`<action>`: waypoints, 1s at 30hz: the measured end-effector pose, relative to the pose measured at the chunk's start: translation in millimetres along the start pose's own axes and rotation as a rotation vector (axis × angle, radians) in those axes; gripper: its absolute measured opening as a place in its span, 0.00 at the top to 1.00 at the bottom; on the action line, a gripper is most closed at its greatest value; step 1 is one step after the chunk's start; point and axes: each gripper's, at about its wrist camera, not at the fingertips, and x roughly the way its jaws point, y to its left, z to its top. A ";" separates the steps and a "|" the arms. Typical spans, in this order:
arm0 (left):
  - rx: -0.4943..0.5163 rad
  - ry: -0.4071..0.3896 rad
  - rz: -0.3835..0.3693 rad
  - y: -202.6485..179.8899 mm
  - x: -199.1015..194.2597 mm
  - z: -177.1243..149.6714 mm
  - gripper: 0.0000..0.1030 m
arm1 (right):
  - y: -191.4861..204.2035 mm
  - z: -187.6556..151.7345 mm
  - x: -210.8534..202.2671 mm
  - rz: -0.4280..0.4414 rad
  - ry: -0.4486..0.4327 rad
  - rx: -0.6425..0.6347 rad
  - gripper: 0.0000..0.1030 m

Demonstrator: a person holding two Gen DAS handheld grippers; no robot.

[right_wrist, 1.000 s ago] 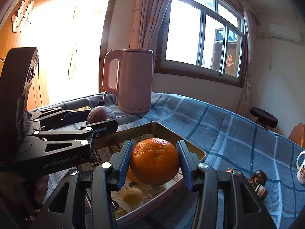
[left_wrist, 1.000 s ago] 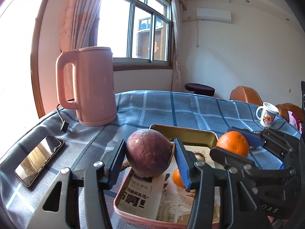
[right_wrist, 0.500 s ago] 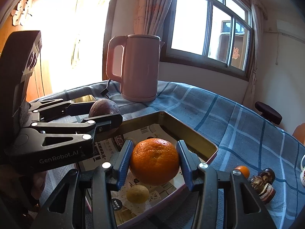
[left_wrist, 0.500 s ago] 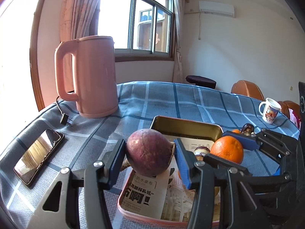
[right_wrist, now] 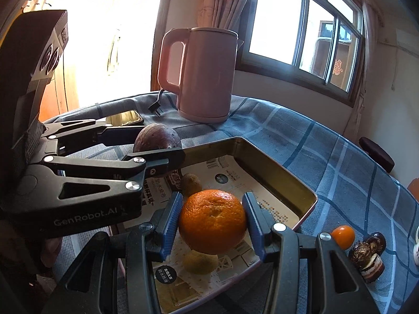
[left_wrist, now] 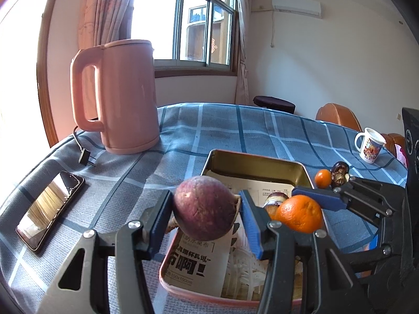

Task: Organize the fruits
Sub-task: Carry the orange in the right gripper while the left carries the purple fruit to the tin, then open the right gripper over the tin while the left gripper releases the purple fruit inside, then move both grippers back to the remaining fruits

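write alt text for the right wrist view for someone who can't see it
The right claw grips an orange above a paper-lined metal tray that holds two small fruits. The left claw grips a purple fruit over the tray's left edge, with a pink kettle behind.

The left tool [left_wrist: 207,222] is matte black plastic, its two arms built as open triangular frames joined by round silver screws. Ribbed blue pads [left_wrist: 251,225] line the inner faces of its fingers. The right tool [right_wrist: 212,217] matches it: black frame, silver screws, blue ribbed pads. White lettering, "GenRobot.AI", runs along the left tool's side beneath a boxy black camera housing.
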 end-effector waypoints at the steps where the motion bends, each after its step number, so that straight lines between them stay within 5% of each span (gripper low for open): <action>1: 0.003 -0.001 0.003 -0.4 -0.1 -0.1 0.48 | 0.3 -0.2 0.0 0.002 0.001 -0.001 0.52; 14: 0.051 -0.013 0.025 -8.5 -2.8 -4.5 0.46 | 1.9 -0.3 2.0 -0.005 0.012 -0.006 0.52; 18: 0.051 -0.070 0.038 -12.0 -13.8 -3.9 0.33 | 3.7 -0.6 -0.3 -0.022 -0.001 -0.014 0.37; 23: 0.005 -0.160 0.046 -9.3 -35.3 4.6 0.10 | -4.3 -3.3 -17.6 -0.083 -0.078 0.010 0.34; 30: 0.031 -0.189 -0.035 -43.9 -40.9 11.9 0.06 | -50.6 -14.9 -59.0 -0.195 -0.132 0.084 0.34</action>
